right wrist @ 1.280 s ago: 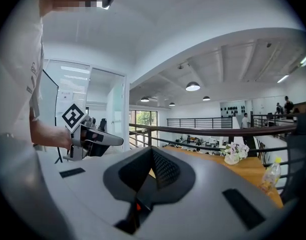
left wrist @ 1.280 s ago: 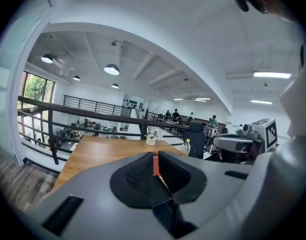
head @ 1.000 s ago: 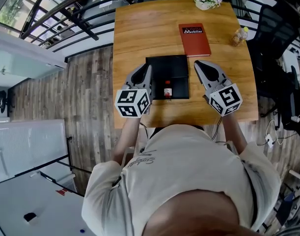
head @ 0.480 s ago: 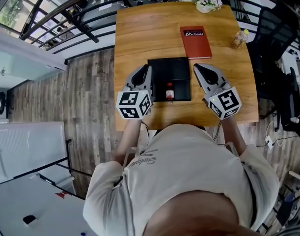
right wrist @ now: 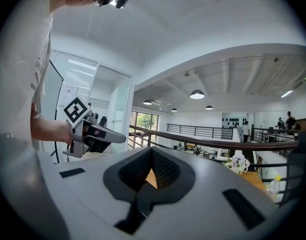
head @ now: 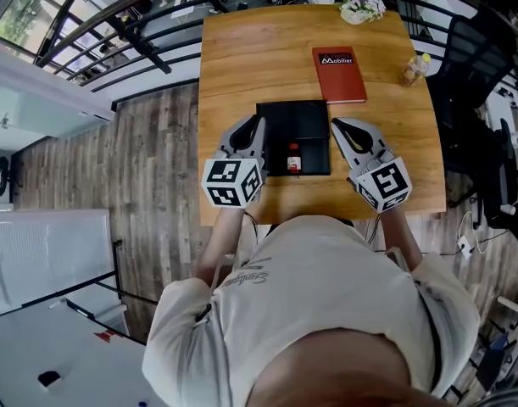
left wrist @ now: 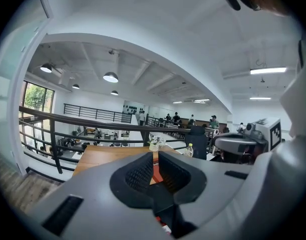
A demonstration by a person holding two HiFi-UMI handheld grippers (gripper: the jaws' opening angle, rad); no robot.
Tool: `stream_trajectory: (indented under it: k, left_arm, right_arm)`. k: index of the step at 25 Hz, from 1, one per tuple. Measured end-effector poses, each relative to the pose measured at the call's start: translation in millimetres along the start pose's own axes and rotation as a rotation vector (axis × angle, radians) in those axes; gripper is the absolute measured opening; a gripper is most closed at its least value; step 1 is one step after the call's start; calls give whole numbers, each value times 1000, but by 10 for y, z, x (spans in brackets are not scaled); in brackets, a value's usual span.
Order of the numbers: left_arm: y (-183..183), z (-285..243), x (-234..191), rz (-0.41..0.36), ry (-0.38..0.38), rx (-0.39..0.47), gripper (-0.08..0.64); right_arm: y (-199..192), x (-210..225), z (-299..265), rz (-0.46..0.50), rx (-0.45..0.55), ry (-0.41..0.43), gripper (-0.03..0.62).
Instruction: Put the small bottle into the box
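Note:
The small bottle (head: 292, 157), with a red cap and label, lies inside the open black box (head: 293, 119) near its front edge, in the middle of the wooden table (head: 242, 66). My left gripper (head: 252, 122) hovers beside the box's left side, jaws shut and empty. My right gripper (head: 337, 125) hovers just off the box's right side, its jaws also closed on nothing. In the left gripper view the left gripper (left wrist: 155, 167) points level across the table. In the right gripper view the right gripper (right wrist: 150, 172) does the same, with the left gripper (right wrist: 90, 132) at its left.
A red book (head: 339, 73) lies behind the box on the right. A flower bunch (head: 361, 2) sits at the table's far edge and a plastic drink bottle (head: 413, 65) at its right edge. A dark chair (head: 475, 49) stands to the right. A railing (head: 148, 24) runs behind.
My right gripper has drifted slightly left, closer to the box's right side. The left gripper, box and bottle have kept their places.

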State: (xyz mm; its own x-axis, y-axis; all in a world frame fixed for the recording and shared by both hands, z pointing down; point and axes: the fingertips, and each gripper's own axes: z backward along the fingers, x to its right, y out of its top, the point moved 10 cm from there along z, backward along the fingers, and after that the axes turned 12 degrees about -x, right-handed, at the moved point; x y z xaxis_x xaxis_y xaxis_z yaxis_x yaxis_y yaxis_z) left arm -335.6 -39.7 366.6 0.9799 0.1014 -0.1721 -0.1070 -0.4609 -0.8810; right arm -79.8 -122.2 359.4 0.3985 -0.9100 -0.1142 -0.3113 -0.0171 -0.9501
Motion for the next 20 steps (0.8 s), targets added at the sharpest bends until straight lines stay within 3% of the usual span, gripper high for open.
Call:
stream_trajectory:
  k: [14,20]
  left_arm:
    - [-152,64,124,53,-34,-29,41]
    - [-172,94,74,71,-9,-15,41]
  right_arm:
    - [-90,2,107,-40,1,-13,-6]
    - [-84,-4,81,-34,26,-23,-6]
